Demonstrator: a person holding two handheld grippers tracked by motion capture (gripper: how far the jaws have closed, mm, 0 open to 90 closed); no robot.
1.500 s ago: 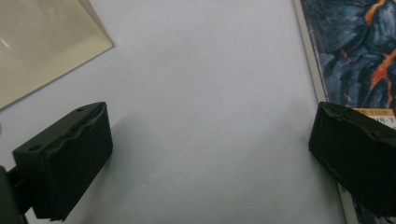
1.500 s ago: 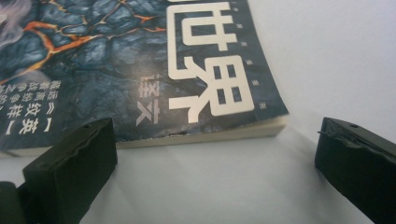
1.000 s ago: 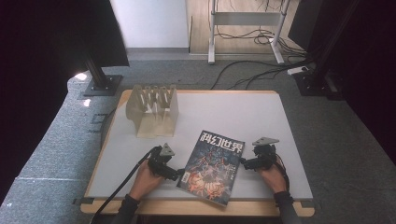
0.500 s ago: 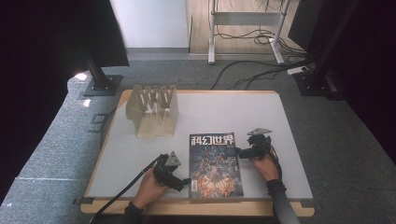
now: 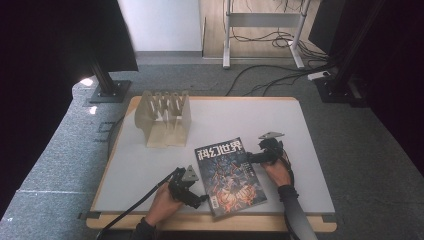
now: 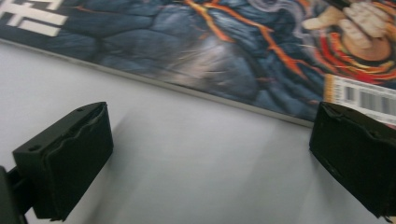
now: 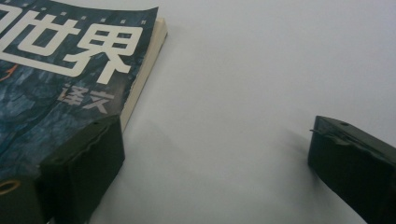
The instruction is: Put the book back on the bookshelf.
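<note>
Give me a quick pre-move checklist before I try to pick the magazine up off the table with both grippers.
1. Left gripper open: ok, jaws wide apart.
2. Right gripper open: ok.
3. Magazine lying flat on the table: ok.
4. Left jaws around the magazine's edge: not ok, the edge lies ahead of them in the left gripper view.
5. Right jaws around the edge: cannot tell; one jaw overlaps the cover, the other is over bare table.
6. Wooden rack clear of the magazine: ok, it stands apart.
</note>
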